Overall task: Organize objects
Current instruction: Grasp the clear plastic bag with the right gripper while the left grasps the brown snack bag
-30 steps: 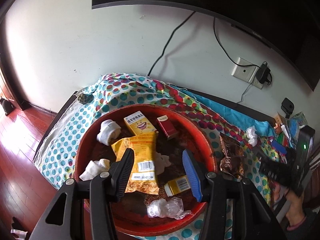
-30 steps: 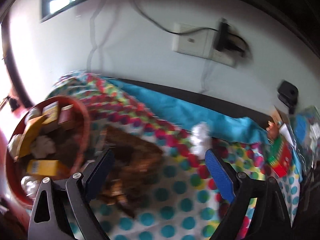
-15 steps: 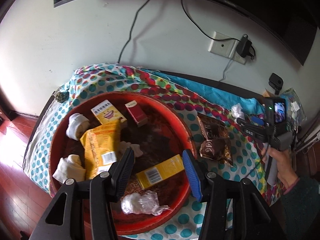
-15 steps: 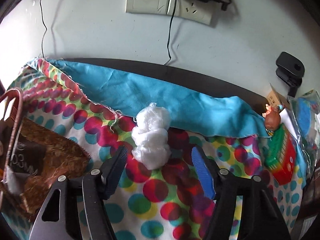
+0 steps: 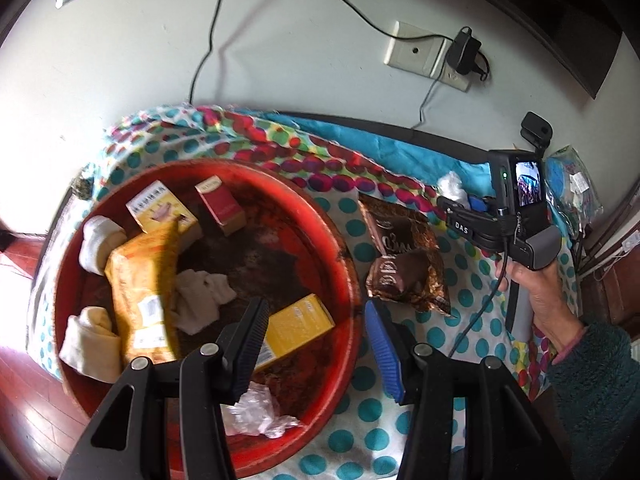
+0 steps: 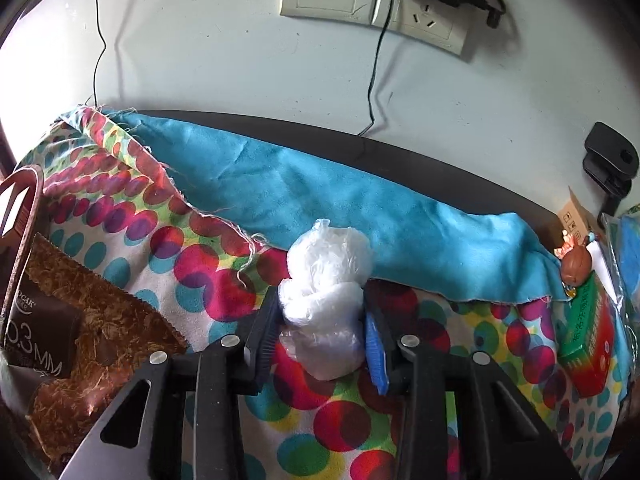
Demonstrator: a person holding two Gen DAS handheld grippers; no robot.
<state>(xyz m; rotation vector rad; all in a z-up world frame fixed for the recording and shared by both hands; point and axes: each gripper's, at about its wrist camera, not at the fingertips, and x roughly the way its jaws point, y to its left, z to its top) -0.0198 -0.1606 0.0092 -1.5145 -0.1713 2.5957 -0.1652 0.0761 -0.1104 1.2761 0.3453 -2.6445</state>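
Now | right gripper (image 6: 324,334) just closed, pinching plastic wad (image 6: 326,292) | left gripper (image 5: 316,344) parted, empty

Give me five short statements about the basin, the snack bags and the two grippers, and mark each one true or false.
1. The right gripper has its fingers on both sides of the white plastic wad. True; the fingers have just been closing on it.
2. The red basin is empty. False: it holds boxes, a yellow snack bag and rolled white cloths.
3. The brown snack bag lies inside the basin. False: it lies on the dotted cloth beside the basin.
4. The left gripper holds nothing. True: its fingers stand apart above the basin's rim.
5. A charger is plugged in at the wall socket. True.
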